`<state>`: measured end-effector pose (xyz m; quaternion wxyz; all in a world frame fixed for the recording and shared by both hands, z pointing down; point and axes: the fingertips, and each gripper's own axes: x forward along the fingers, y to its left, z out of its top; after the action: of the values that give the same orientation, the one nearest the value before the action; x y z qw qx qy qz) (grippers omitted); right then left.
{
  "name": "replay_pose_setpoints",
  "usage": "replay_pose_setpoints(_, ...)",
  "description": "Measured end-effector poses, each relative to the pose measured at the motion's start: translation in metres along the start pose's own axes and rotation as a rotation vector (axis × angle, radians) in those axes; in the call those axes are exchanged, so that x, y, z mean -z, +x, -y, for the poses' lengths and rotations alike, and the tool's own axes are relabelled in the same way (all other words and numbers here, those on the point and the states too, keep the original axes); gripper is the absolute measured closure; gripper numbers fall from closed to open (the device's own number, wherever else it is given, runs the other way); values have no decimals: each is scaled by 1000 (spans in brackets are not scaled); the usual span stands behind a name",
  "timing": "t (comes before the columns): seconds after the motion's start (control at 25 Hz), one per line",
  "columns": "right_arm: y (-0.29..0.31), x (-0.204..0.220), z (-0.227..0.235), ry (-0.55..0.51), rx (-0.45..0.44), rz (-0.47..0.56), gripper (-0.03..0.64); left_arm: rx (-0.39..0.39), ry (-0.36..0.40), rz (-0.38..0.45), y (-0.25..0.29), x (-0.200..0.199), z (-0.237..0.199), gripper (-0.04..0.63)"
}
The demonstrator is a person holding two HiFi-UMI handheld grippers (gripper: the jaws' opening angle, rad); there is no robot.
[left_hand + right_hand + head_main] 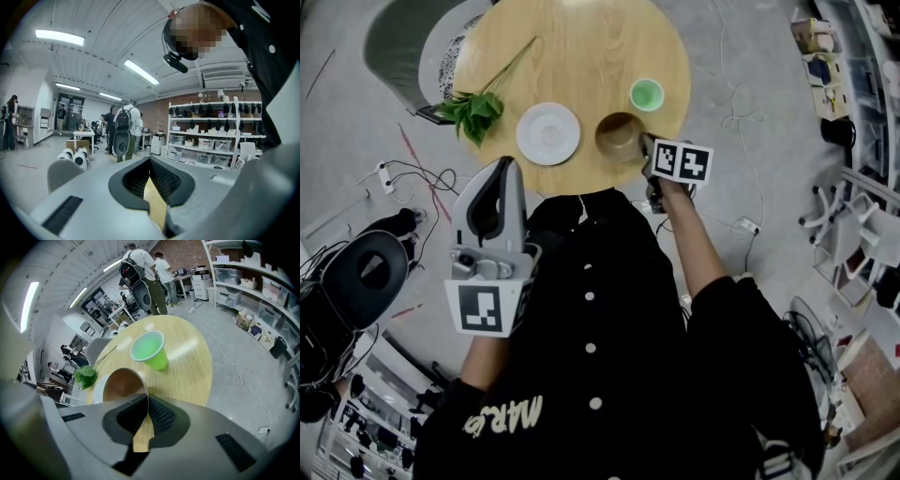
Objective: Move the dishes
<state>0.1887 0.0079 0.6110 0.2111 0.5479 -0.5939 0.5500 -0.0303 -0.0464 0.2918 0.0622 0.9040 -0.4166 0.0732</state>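
Right tongs point(147, 398) clamp brown bowl point(122, 383) — rim partly hidden.

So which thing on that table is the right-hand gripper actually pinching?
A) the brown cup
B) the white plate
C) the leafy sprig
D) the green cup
A: the right gripper has its jaws shut on the rim of the brown cup, while the green cup stands free beyond it.
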Motion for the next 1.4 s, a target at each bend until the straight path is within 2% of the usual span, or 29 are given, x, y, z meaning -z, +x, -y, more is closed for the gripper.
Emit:
replay_pose_setpoints(0.92, 7, 0, 9, 14, 41, 8, 601, 0, -1, -14, 0, 3, 2, 592)
replay_pose_setpoints(1.4, 3, -8, 3, -24, 14, 51, 544, 5, 2, -9, -1, 2, 1, 592)
